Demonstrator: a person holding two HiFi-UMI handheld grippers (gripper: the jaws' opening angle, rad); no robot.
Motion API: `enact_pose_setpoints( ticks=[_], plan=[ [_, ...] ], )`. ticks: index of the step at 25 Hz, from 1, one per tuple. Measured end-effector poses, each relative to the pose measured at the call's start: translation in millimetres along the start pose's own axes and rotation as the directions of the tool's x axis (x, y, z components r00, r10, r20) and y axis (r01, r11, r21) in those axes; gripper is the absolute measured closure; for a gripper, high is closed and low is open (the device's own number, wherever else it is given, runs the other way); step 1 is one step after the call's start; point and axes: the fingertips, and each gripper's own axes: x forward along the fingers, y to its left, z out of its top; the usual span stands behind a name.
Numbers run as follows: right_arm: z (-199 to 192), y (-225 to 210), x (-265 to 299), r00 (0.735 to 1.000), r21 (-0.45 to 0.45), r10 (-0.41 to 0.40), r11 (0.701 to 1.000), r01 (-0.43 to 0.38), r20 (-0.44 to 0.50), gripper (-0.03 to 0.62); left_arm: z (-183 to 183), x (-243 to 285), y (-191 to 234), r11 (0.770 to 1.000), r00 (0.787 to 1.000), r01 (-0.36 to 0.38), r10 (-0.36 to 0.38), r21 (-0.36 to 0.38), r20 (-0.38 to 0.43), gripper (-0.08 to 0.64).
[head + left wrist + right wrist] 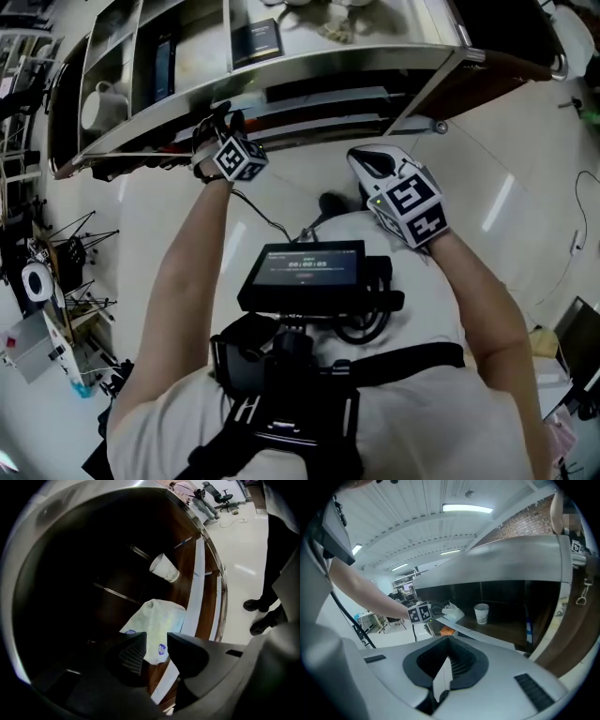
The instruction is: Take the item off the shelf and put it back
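Left gripper (156,640) stands open, bag (159,618) free beyond its jaws; right gripper (443,673) closed, empty. Bag sits near shelf (196,592) edge, so it may slip off

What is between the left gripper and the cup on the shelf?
A pale bag lies on the shelf between the left gripper and the cup, clearest in the right gripper view.
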Motion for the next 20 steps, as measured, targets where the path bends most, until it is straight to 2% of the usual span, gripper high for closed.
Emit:
enact_pose_setpoints(
  ticks=[5, 10, 11, 13, 14, 17, 20],
  plan=[
    [-15.7, -11.8, -15.7, 0.997, 0.059, -0.073, 0.996, 0.073, -0.009, 0.584, 2.8, 30.6, 19.4, 0.999, 1.000, -0.022, 0.023, 0.046, -0.006, 0.415],
    [-25.1, -23.1, -28.1, 0.991, 0.090, -0.133, 0.987, 0.133, -0.012, 0.584, 6.4, 49.5, 13.3, 0.991, 1.000, 0.008, -0.006, 0.133, -0.016, 0.419],
    [-25.6, -24.9, -29.2, 0.990, 0.093, -0.139, 0.986, 0.140, -0.011, 0.584, 4.6, 50.4, 13.2, 0.990, 1.000, 0.004, -0.002, 0.137, -0.021, 0.467],
    [-25.9, -28.3, -30.4, 0.989, 0.102, -0.147, 0.984, 0.148, -0.011, 0.584, 3.0, 48.2, 13.2, 0.990, 1.000, -0.008, 0.012, 0.138, -0.023, 0.537],
    [-25.3, -29.5, -30.2, 0.989, 0.106, -0.148, 0.983, 0.149, -0.010, 0.584, 3.2, 45.3, 12.4, 0.991, 1.000, -0.011, 0.014, 0.137, -0.020, 0.547],
    [-17.3, -29.8, -23.2, 0.991, 0.101, -0.135, 0.986, 0.134, 0.001, 0.584, -2.5, 32.9, 10.4, 0.992, 1.000, -0.019, 0.021, 0.121, -0.015, 0.552],
    [-8.0, -26.0, -11.5, 0.995, 0.075, -0.100, 0.992, 0.099, 0.008, 0.584, -12.7, 14.5, 8.0, 0.997, 1.000, -0.021, 0.022, 0.075, -0.017, 0.552]
  ],
)
